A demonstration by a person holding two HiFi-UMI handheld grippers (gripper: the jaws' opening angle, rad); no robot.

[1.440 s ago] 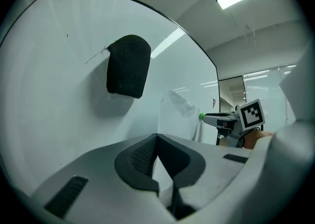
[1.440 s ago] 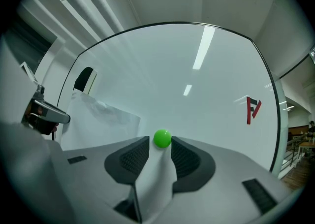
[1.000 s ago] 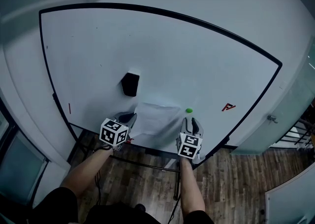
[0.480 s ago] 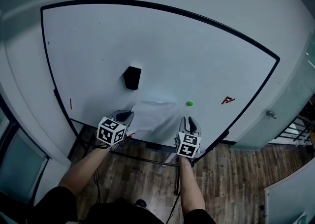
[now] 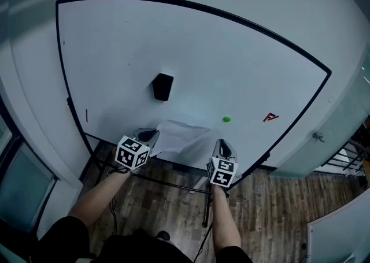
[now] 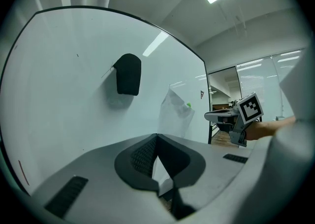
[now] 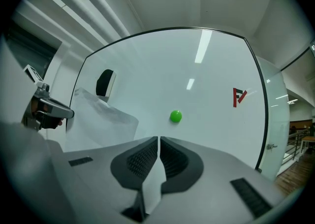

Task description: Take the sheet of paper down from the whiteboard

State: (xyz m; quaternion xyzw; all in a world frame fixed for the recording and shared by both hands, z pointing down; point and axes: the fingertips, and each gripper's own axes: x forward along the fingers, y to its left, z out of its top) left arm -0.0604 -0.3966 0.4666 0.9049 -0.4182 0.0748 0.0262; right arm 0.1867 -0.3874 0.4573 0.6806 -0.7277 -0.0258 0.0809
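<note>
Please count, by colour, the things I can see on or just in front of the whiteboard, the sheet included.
White: 1, the sheet
Black: 1, the eraser
Green: 1, the magnet
Red: 2, the logo and the stroke
Total: 5

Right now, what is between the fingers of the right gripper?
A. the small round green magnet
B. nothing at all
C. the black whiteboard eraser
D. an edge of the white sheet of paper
D: in the right gripper view, the right gripper has just been closing. Its ribbed fingers now pinch the white sheet of paper, while the round green magnet sits apart on the whiteboard.
</note>
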